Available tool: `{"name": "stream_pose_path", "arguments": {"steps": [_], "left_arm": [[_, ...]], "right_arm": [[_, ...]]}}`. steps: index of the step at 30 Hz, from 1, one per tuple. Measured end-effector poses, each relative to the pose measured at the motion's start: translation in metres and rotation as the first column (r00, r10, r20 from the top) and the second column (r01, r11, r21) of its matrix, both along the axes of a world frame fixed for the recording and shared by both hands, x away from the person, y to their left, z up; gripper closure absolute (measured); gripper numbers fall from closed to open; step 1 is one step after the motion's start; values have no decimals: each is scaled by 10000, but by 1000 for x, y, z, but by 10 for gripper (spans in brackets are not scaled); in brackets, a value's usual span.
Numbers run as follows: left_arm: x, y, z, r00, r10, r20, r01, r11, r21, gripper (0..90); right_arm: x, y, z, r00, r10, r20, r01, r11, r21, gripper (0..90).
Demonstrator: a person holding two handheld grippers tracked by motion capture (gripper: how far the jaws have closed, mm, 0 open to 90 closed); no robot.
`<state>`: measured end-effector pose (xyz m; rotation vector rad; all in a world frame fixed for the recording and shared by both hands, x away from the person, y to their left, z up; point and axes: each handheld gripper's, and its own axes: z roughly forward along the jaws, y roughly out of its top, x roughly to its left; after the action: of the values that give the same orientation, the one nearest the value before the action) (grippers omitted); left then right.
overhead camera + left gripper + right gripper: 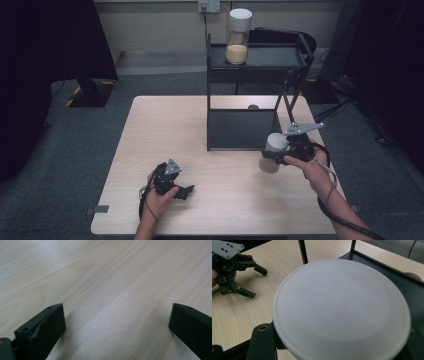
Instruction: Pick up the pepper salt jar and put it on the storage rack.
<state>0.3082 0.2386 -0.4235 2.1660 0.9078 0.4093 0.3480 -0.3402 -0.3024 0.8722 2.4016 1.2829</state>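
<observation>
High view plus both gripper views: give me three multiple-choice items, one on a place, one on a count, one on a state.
1. Where does the jar with yellow contents stand?
A. top shelf of the black rack
B. table
C. floor

2. How many white-lidded jars are there?
A. one
B. two
C. three

3. How are the left tongs?
A. shut on a jar
B. open and empty
C. shut on a cable

Key: 1 A, it stands on the rack's upper tier. 2 B, one on the rack, and the jar in the right tongs. 3 B, the left gripper view has bare wood between wide jaws.
</observation>
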Motion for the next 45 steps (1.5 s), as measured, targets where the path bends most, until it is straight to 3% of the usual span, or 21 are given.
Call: {"name": "stream_pose_path", "arguments": {"steps": [11,45], "left_arm": [[0,0,0,10000,1,0,-1,10000,1,0],[0,0,0,10000,8,7,-8,10000,-10,0]], "right_arm": [[17,1,27,10000,-11,64,9,9997,252,348],[50,13,136,9977,-206,648,181,9991,384,348]]}}
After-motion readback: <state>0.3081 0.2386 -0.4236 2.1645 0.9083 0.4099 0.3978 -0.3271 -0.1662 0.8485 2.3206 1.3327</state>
